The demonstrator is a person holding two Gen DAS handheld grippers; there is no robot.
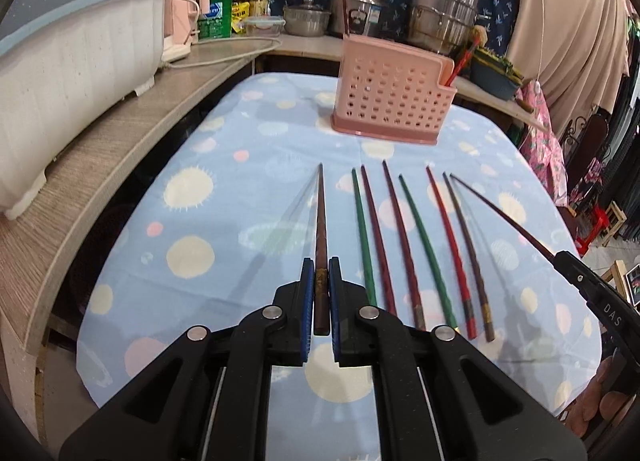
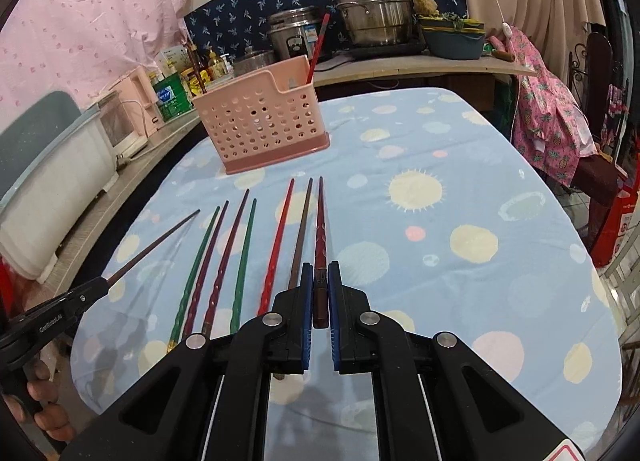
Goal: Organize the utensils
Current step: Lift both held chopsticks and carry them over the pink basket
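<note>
A brown chopstick [image 1: 321, 221] and a dark red chopstick [image 2: 321, 229] are each clamped between closed fingers [image 1: 307, 289].

Eight chopsticks are counted in front of the pink basket [image 1: 394, 95]: six lie in a row on the table [image 1: 224, 197], namely two green [image 1: 363, 229], two dark maroon [image 1: 378, 237], one red [image 1: 448, 245] and one brown [image 1: 466, 253]. Two more are held, one in each claw. Two further chopsticks [image 2: 316, 47] are seen standing inside the basket
</note>
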